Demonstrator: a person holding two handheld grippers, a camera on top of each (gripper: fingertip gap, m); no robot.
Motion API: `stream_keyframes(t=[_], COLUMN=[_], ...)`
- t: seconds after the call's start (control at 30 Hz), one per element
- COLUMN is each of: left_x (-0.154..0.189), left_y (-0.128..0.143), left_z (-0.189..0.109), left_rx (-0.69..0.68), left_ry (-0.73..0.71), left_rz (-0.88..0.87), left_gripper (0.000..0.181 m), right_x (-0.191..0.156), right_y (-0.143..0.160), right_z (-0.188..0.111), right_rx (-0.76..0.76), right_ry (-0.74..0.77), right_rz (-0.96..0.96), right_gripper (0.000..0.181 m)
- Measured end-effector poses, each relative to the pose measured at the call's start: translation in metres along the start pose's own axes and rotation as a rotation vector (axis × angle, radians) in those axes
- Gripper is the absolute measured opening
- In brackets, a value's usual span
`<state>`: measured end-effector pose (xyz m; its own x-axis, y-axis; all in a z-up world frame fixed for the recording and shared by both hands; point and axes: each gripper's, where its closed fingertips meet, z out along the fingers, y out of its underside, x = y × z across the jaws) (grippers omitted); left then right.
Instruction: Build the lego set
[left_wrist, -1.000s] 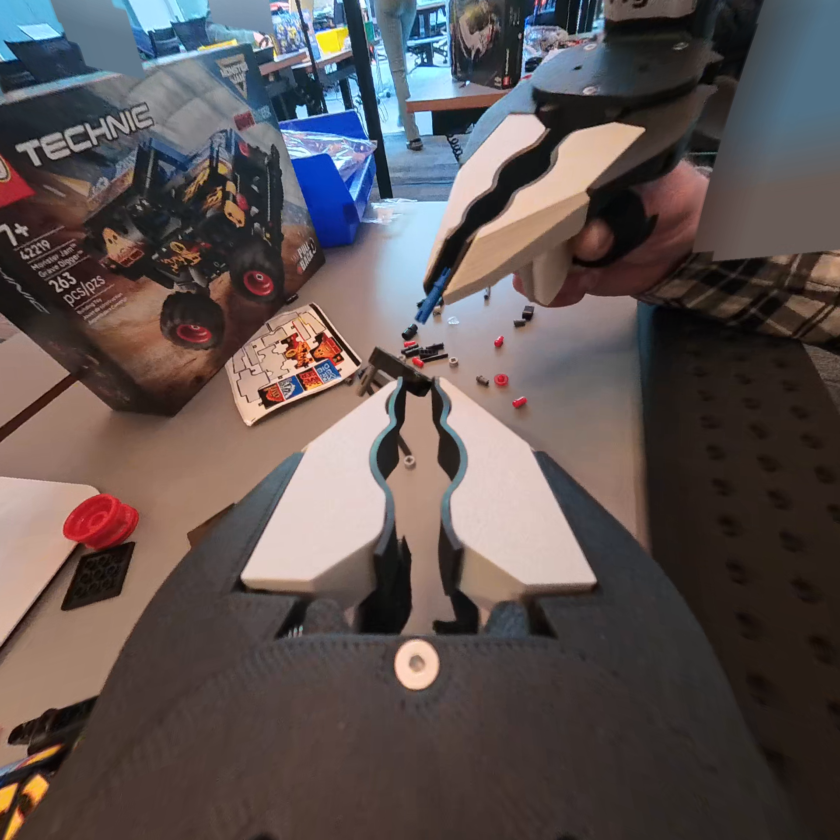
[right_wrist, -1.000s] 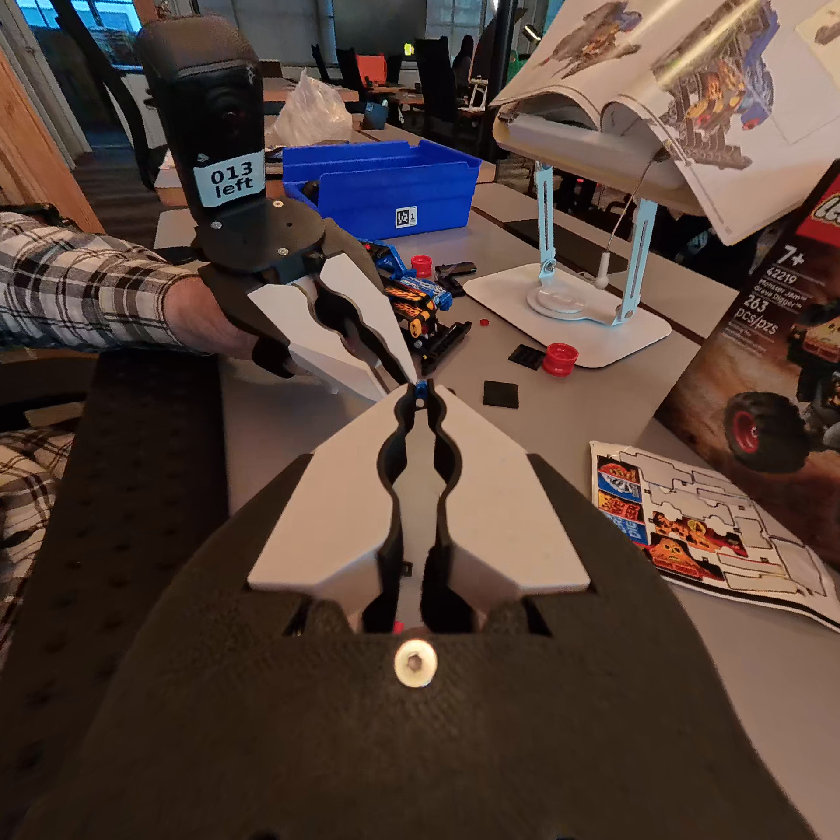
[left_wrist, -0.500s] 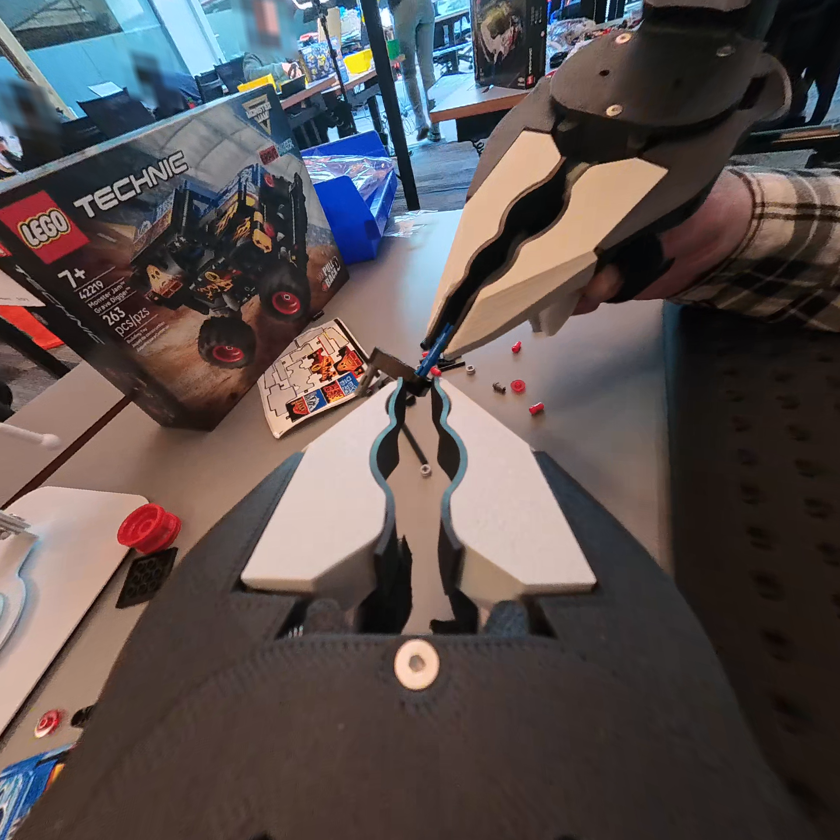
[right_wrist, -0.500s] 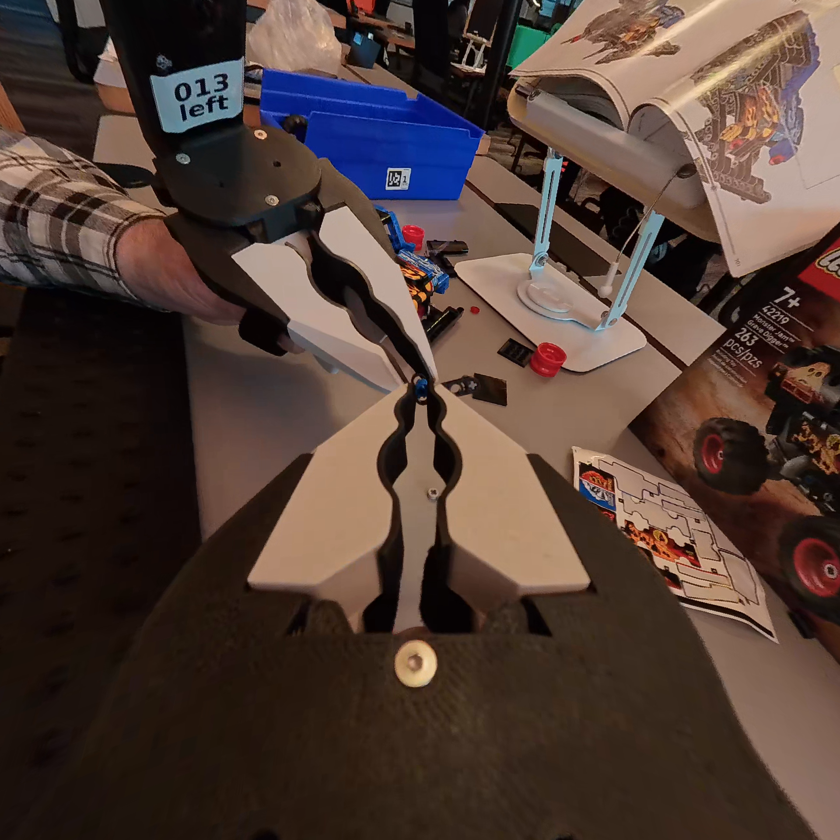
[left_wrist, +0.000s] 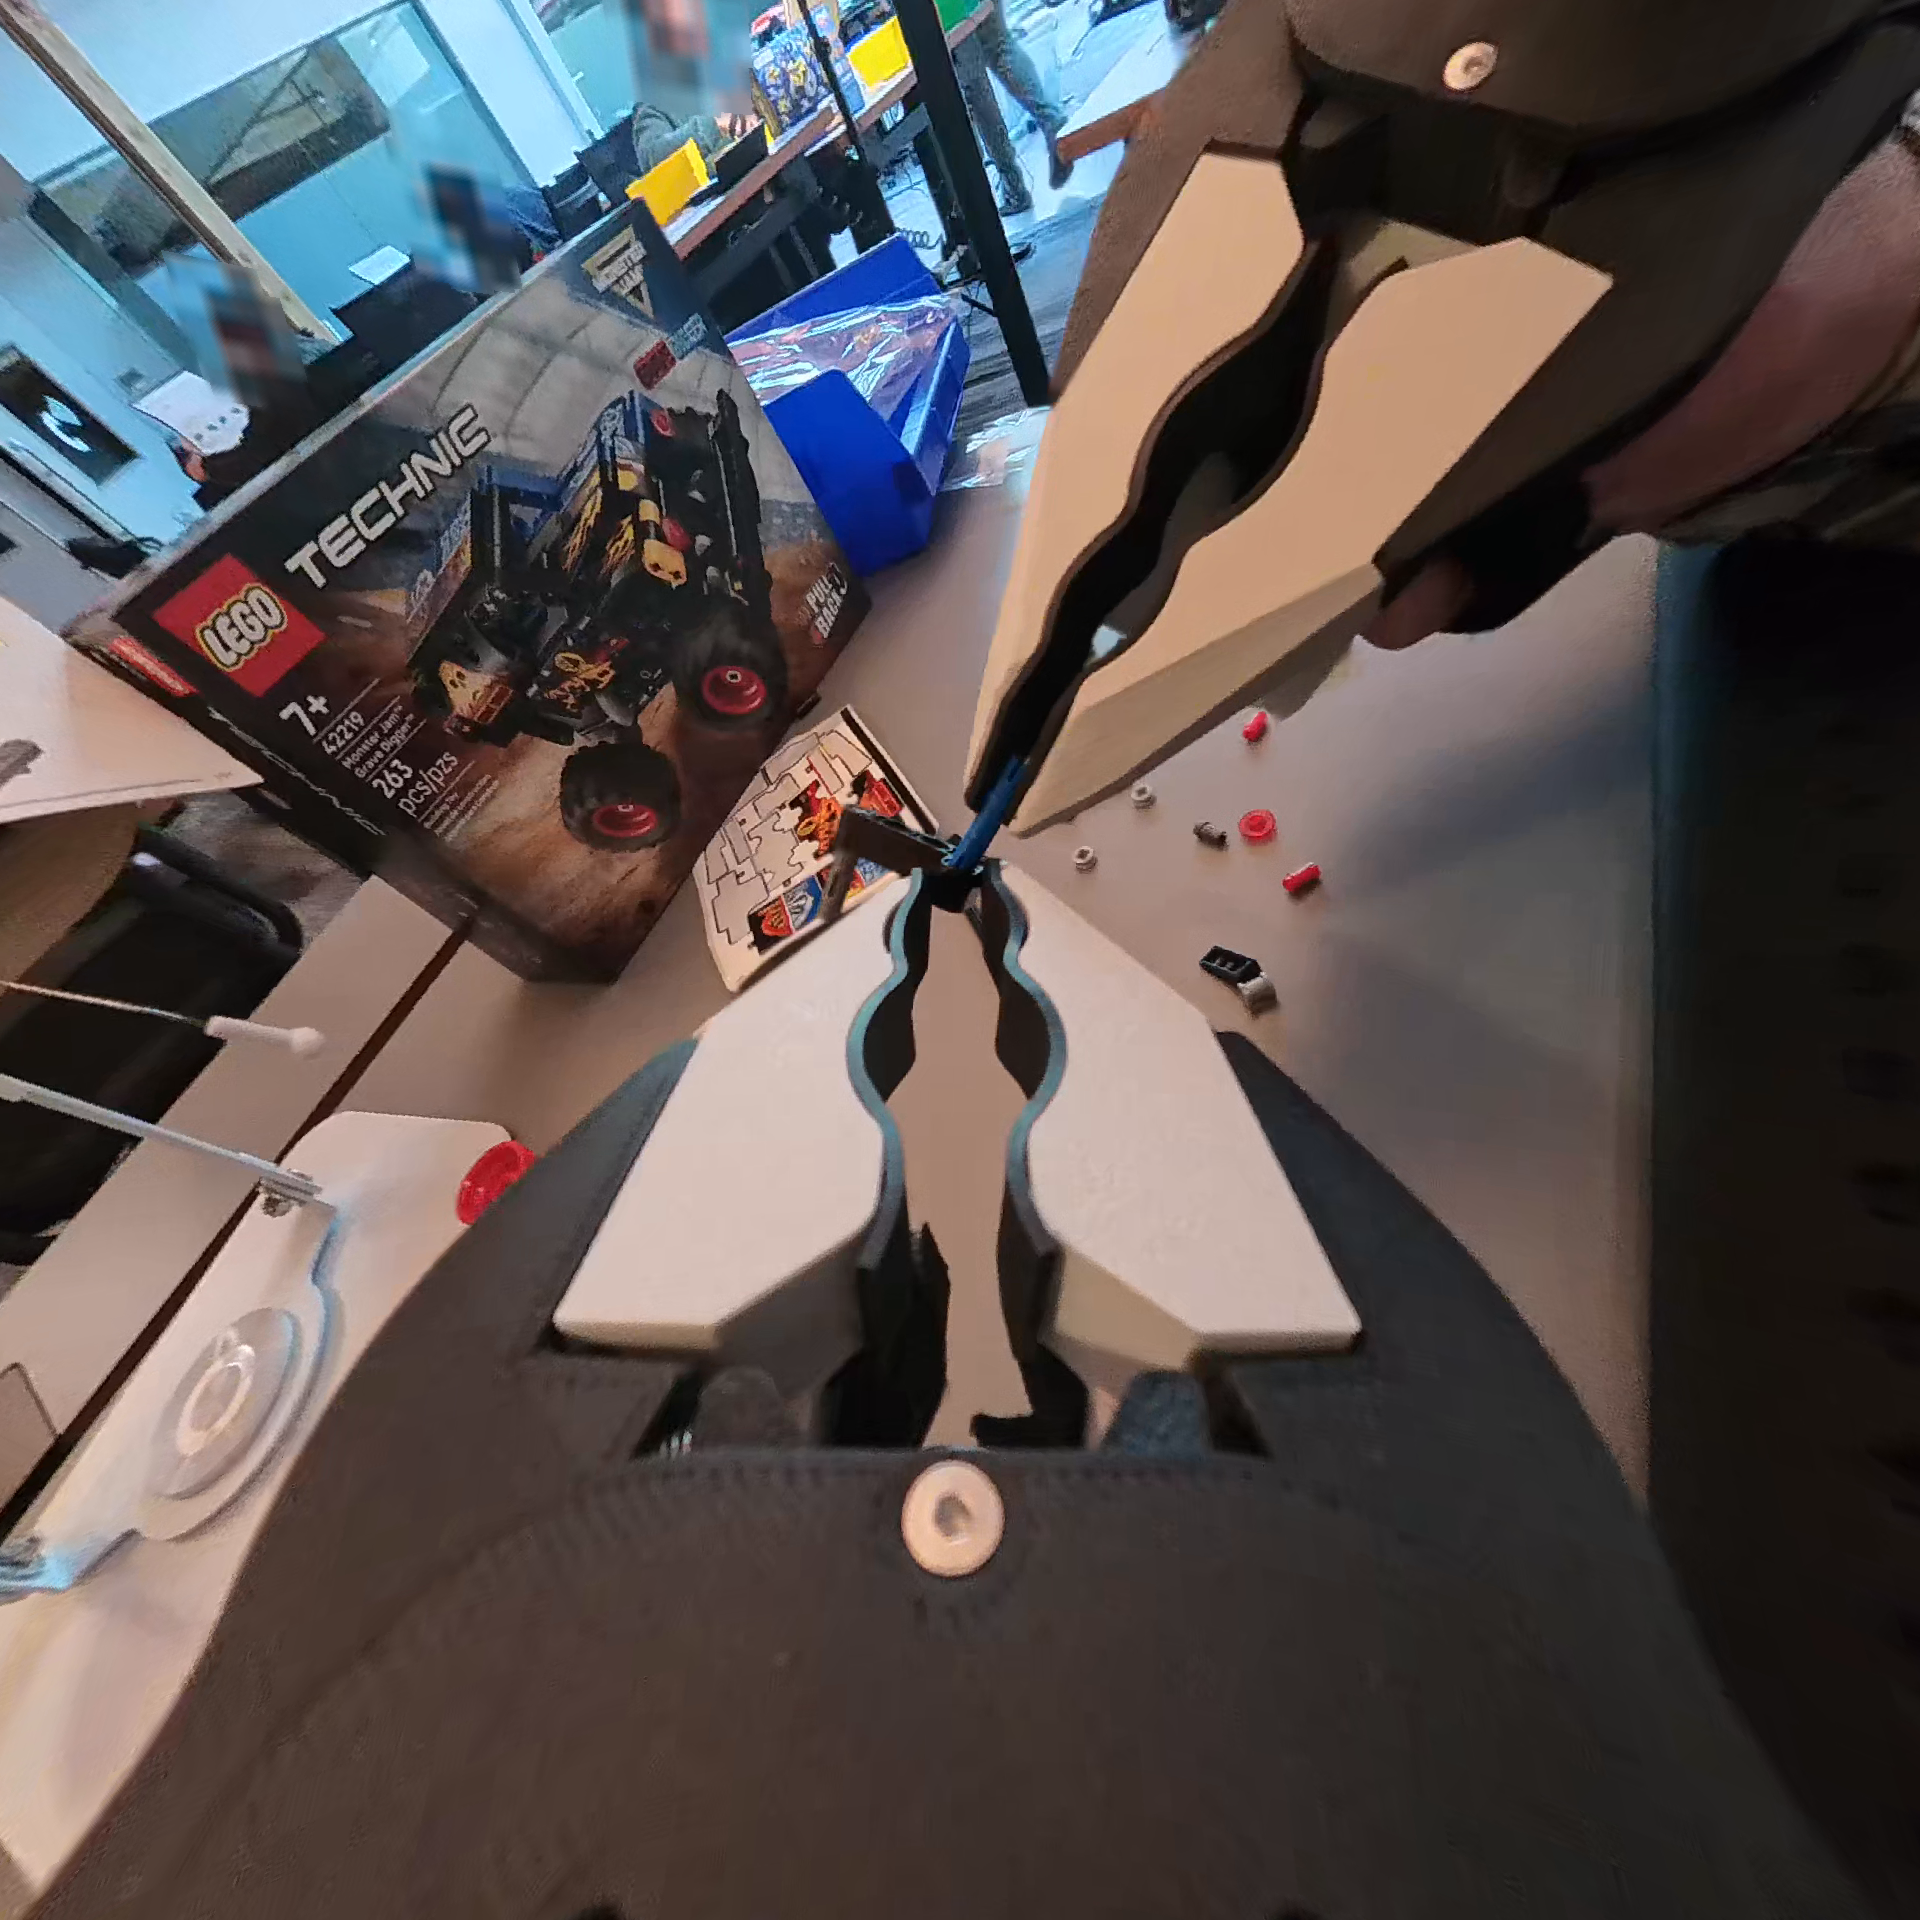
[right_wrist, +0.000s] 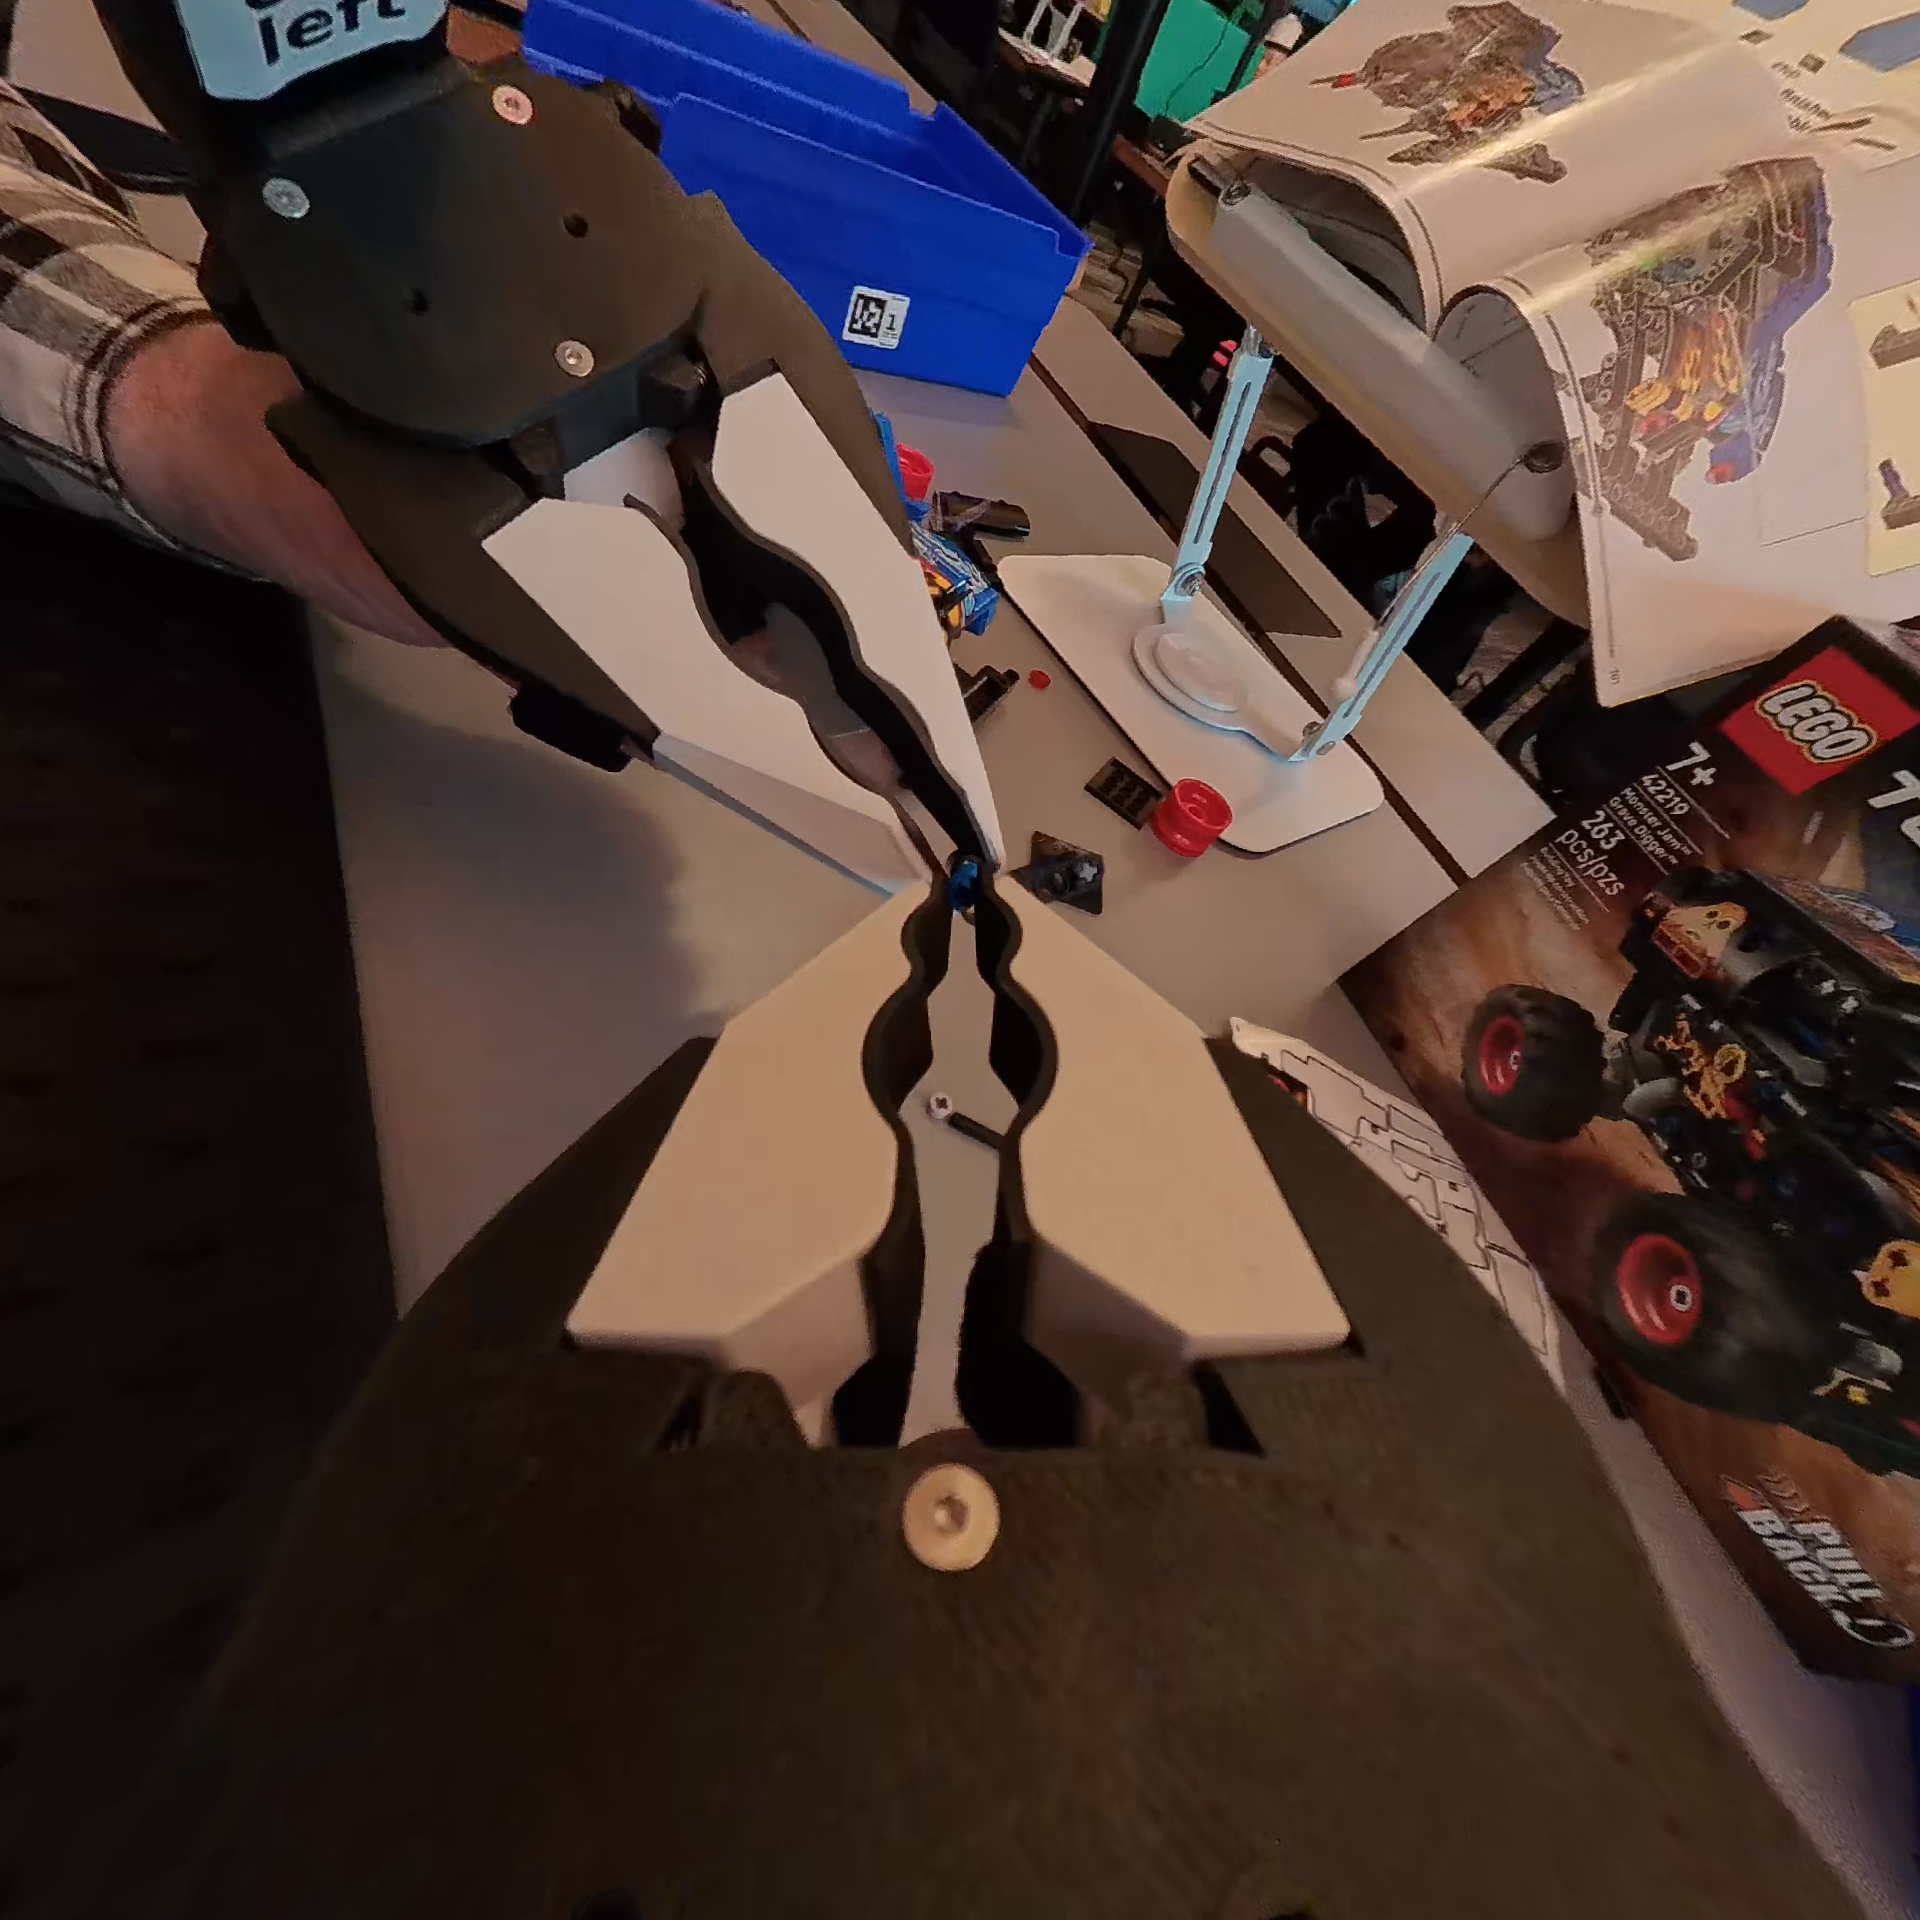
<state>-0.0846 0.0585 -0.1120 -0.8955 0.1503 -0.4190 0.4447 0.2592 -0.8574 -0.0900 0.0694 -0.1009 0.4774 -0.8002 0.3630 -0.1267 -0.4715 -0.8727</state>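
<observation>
— So, what do the claws have?
— Left gripper (left_wrist: 951, 883) is pinched on a small black piece (left_wrist: 891, 837); right gripper (right_wrist: 961, 896) is clamped on a blue pin (right_wrist: 960, 888), tips meeting above the grey table (left_wrist: 1455, 935).
— And around them?
— Loose red and black bits (left_wrist: 1257, 826) beside; sticker sheet (left_wrist: 800, 842) and kit box (left_wrist: 488, 665) farther off.

Your wrist cameras face each other closely above the table (left_wrist: 1455, 935); both share, seemingly, the blue pin (left_wrist: 982, 821).
</observation>
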Motion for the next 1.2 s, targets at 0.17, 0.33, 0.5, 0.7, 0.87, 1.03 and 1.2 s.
stream_keyframes(t=[0.17, 0.33, 0.5, 0.7, 0.87, 1.03, 1.2], left_x=[0.001, 0.003, 0.006, 0.012, 0.009, 0.004, 0.005], left_y=[-0.001, 0.001, 0.004, 0.006, 0.012, 0.003, -0.004], left_z=[-0.001, 0.0, 0.0, 0.003, 0.005, 0.001, -0.002], left_rx=[-0.01, -0.038, -0.065, -0.101, -0.134, -0.09, -0.056], left_ry=[-0.023, -0.04, -0.064, -0.081, -0.096, -0.108, -0.122], left_rz=[0.066, 0.142, 0.232, 0.345, 0.378, 0.333, 0.37], left_gripper=[0.007, 0.006, 0.005, 0.005, 0.005, 0.006, 0.006], right_x=[-0.001, -0.003, -0.005, -0.009, -0.009, -0.005, 0.001], right_y=[0.0, 0.003, 0.005, 0.013, 0.017, 0.006, 0.007], right_z=[-0.001, -0.002, -0.002, 0.0, 0.004, -0.005, -0.004], right_rx=[0.007, -0.012, -0.034, -0.067, -0.09, 0.016, 0.064], right_ry=[-0.033, -0.054, -0.081, -0.128, -0.131, -0.188, -0.26], right_rz=[0.024, 0.017, 0.016, 0.034, 0.054, 0.191, 0.391], right_gripper=[0.003, 0.003, 0.003, 0.003, 0.003, 0.011, 0.033])
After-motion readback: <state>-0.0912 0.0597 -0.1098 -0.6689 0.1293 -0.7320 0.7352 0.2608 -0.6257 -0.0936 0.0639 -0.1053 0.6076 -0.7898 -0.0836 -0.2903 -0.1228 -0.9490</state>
